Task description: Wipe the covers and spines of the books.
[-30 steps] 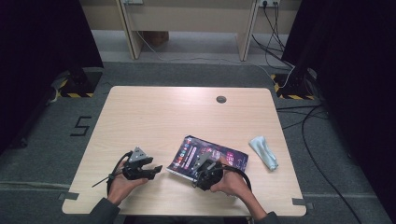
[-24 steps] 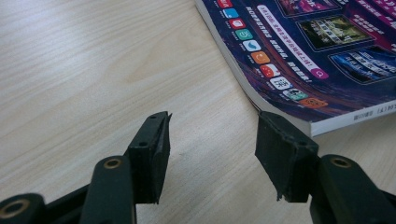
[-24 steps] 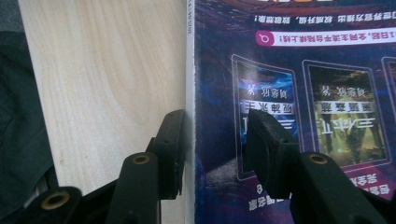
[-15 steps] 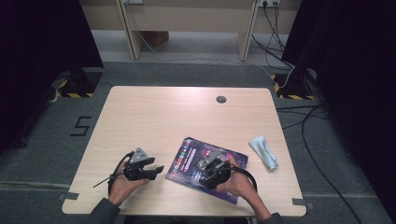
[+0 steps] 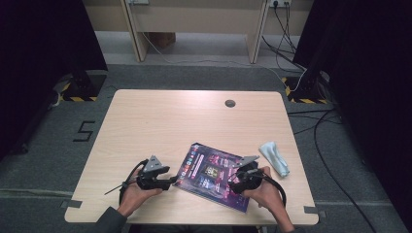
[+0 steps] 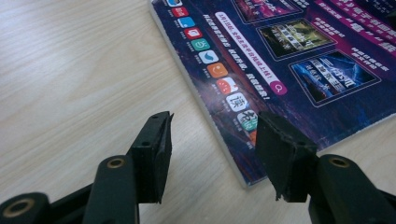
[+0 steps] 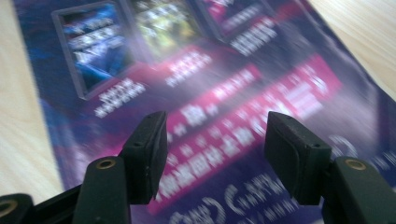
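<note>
A purple book [image 5: 214, 175] is seen lying flat on the wooden table [image 5: 184, 121], close to the edge nearest the person and turned at a slant to it. Everything here is placed against that book.

The left gripper [image 5: 171, 180] is held just beside the book's left corner, low over the table. In the left gripper view the left gripper [image 6: 212, 147] is shown with its jaws spread apart and nothing clasped between them; the book's [image 6: 280, 60] near corner is caught in the gap, with one jaw over bare wood and the other over the cover's edge. Whether the book is touched by either jaw cannot be told.

The right gripper [image 5: 234, 183] is poised over the book's right part, toward its near edge, the hand [image 5: 265, 188] behind it. In the right gripper view the right gripper [image 7: 215, 144] is likewise seen gaping wide, holding nothing, with the glossy cover [image 7: 196, 84] blurred beneath both jaws. Contact with the cover cannot be judged.

To the right of the book, near but apart from it, a pale cloth [image 5: 275, 157] is left crumpled on the table. Well beyond the book, toward the far edge, a small round grommet [image 5: 230, 103] is set into the tabletop.
</note>
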A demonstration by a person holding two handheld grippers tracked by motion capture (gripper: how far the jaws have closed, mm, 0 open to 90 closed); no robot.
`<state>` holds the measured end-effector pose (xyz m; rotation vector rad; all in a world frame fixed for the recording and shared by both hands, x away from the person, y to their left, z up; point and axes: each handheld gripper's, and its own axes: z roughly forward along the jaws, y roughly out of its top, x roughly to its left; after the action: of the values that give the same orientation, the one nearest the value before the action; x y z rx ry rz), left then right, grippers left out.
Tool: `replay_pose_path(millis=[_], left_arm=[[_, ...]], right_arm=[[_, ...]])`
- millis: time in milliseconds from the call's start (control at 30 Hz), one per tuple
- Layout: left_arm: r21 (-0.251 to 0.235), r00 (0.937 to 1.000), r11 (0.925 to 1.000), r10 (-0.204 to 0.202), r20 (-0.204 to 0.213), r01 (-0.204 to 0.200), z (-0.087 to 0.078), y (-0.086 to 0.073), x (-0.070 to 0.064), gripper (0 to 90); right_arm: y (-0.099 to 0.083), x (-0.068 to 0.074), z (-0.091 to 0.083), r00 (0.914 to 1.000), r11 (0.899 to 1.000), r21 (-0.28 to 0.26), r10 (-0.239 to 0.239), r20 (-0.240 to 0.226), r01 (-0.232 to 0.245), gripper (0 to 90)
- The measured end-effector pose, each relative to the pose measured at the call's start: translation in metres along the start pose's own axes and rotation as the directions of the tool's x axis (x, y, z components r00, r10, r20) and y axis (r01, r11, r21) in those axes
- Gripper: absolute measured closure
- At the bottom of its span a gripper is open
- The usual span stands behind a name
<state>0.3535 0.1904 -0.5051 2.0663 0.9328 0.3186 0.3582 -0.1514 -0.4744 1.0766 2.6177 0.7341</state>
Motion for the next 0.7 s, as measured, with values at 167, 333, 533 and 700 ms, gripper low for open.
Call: replay_pose_path(millis=[167, 333, 533, 700], left_arm=[[0.009, 0.9998, 0.9998, 0.02, 0.003, -0.02, 0.011, 0.005, -0.006, 45.5], [0.026, 0.9986, 0.9983, 0.052, -0.001, -0.052, 0.018, 0.007, -0.011, 46.0], [0.036, 0.9979, 0.9972, 0.065, -0.003, -0.065, 0.017, 0.006, -0.014, 49.6], [0.051, 0.9984, 0.9972, 0.053, 0.018, -0.054, 0.014, 0.004, -0.017, 52.5]], right_arm=[[-0.011, -0.013, -0.008, 0.9958, 0.997, 0.004, 0.073, 0.055, -0.073, 38.4], [-0.023, -0.019, -0.008, 0.9912, 0.994, 0.011, 0.106, 0.08, -0.107, 37.7], [-0.023, -0.017, -0.005, 0.9909, 0.995, 0.02, 0.094, 0.097, -0.096, 37.6], [-0.024, -0.02, -0.004, 0.9913, 0.996, 0.008, 0.091, 0.095, -0.092, 35.1]])
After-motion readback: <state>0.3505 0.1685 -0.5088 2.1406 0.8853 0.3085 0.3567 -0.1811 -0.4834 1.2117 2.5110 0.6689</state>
